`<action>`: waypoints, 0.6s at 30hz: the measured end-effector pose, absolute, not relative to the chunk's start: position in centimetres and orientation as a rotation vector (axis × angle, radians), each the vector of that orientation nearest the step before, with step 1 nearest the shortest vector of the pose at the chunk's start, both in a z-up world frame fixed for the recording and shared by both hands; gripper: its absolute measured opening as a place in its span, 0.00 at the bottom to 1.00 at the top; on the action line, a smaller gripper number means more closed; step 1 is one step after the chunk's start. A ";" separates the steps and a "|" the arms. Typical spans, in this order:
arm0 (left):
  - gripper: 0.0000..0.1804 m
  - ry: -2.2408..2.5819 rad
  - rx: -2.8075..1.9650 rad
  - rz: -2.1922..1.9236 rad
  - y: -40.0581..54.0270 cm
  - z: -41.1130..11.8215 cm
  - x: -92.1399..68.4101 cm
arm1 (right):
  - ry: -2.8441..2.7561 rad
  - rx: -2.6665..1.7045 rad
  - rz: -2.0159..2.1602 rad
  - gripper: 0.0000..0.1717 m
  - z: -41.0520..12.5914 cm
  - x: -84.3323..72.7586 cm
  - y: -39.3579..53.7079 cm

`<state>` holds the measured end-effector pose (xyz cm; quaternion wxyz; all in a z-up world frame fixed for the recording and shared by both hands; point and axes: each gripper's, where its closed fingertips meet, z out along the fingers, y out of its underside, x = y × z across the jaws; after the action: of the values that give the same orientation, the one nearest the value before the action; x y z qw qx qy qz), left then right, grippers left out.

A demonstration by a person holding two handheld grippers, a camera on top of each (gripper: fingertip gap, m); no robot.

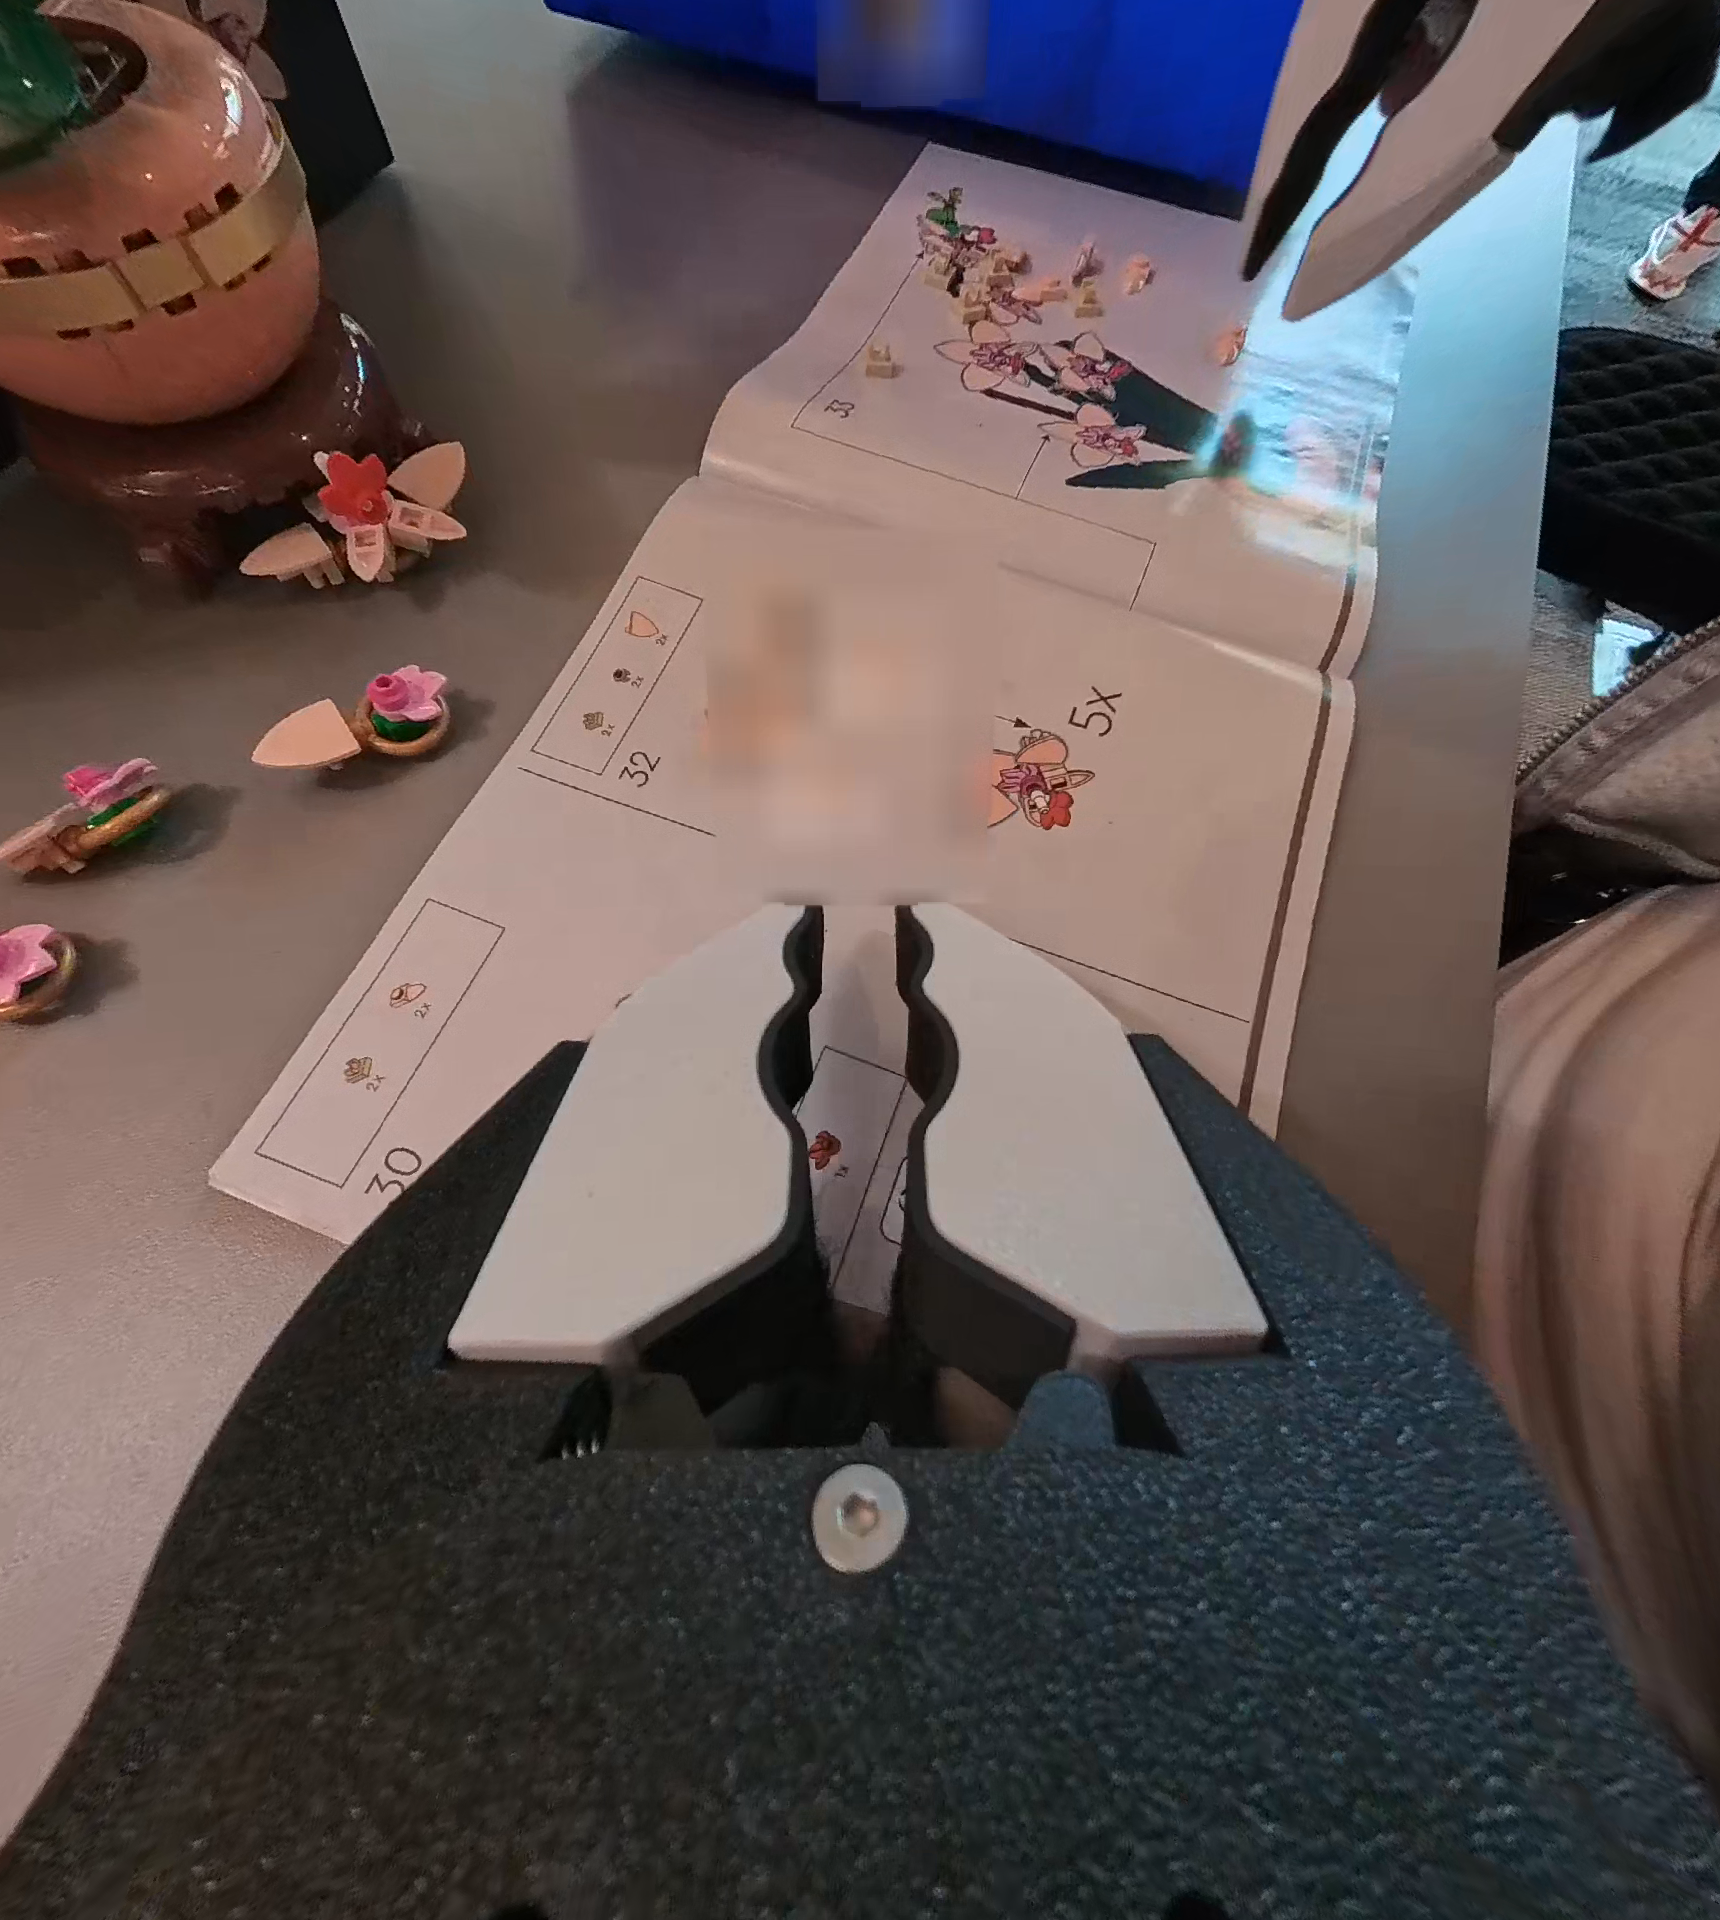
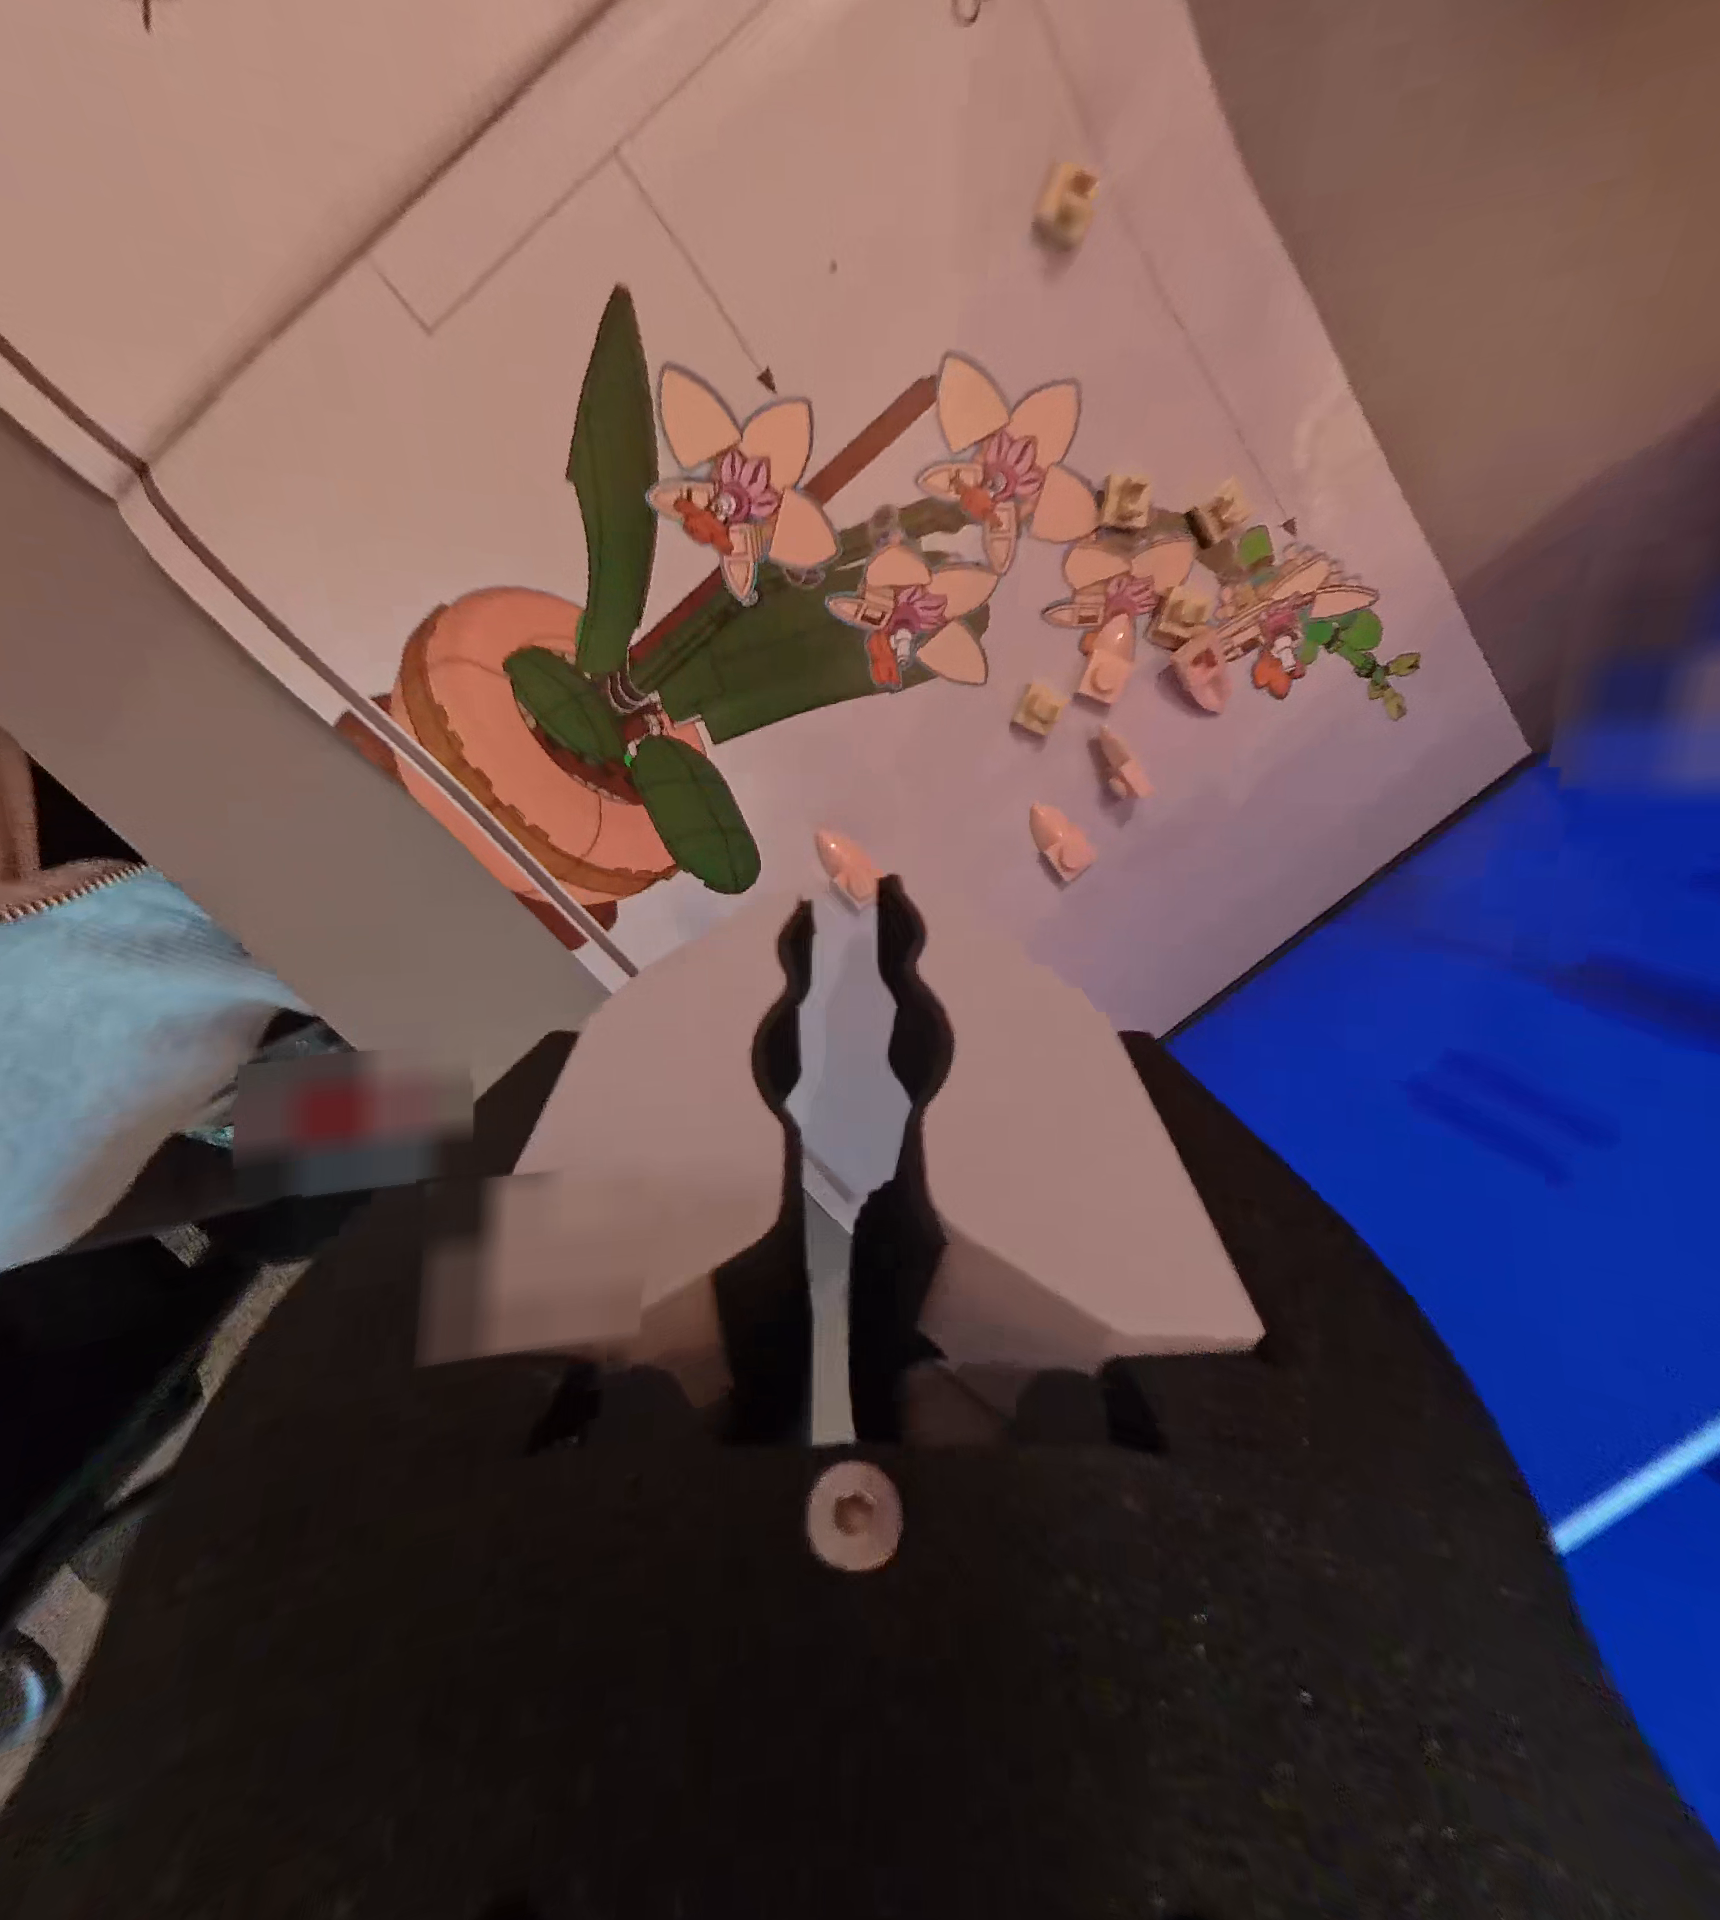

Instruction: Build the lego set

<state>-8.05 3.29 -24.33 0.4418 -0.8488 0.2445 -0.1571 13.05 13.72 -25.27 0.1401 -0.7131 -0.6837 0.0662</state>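
Fingers of the right gripper [image 2: 851,909] are spread slightly, empty, beside a pink piece [image 2: 845,862] on the booklet [image 2: 939,208]; left gripper [image 1: 858,920] likewise empty.

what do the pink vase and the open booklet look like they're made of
Vase: looks like glossy moulded plastic built from toy bricks, with visible seams, a notched gold band and bright highlights. Booklet: thin coated paper, folded at the spine, with glare on the far page.
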 end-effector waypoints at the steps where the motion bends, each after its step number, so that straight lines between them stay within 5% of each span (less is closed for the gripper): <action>1: 0.07 0.613 -2.108 -0.387 3.3 -24.4 -8.0 | -2.013 -2.047 0.169 0.08 -25.5 13.1 13.7; 12: 0.07 0.634 -2.116 -0.377 3.2 -24.6 -7.9 | -2.411 -1.868 -0.181 0.10 -26.5 13.2 14.6; 18: 0.07 0.638 -2.115 -0.380 3.1 -24.6 -7.8 | -2.455 -1.908 -0.110 0.04 -26.6 13.0 14.1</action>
<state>-7.83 3.15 -24.59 0.4348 -0.8497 0.2562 -0.1527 12.99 14.07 -26.64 0.0152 -0.6133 -0.7889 -0.0354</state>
